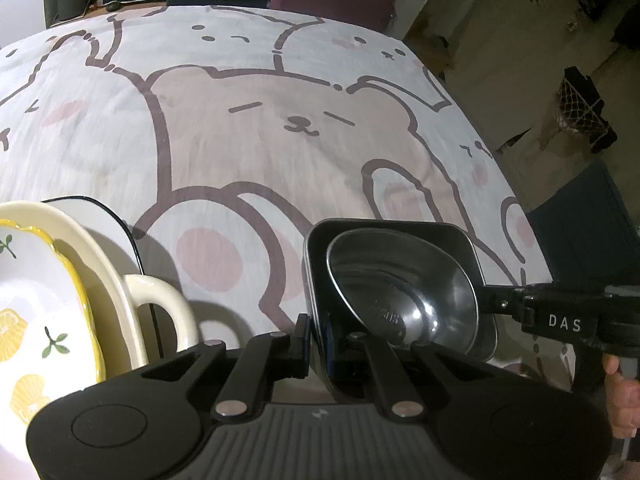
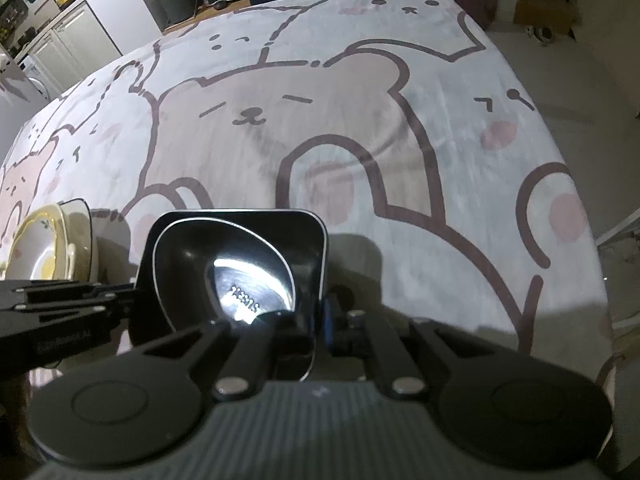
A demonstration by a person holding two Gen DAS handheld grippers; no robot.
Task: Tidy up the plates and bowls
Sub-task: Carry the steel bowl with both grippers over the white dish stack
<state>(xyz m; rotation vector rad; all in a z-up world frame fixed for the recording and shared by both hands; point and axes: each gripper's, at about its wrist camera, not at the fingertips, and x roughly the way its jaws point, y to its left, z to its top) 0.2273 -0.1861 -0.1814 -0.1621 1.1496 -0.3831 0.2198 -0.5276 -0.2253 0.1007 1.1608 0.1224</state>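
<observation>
black square dish (image 1: 400, 236) tilted, open side facing cameras | steel bowl (image 1: 404, 300) nested | left fingers (image 1: 301, 340), right fingers (image 2: 298, 332) pinching opposite rims

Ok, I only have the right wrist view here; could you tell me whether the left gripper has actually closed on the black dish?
Observer: Yes, the left gripper is shut on the left rim of the black dish, one finger inside, one outside.
Operator: Thank you. What is in the stack beside it?
Observer: A lemon-patterned plate lies in a cream dish with a loop handle, on a dark-rimmed plate.
</observation>
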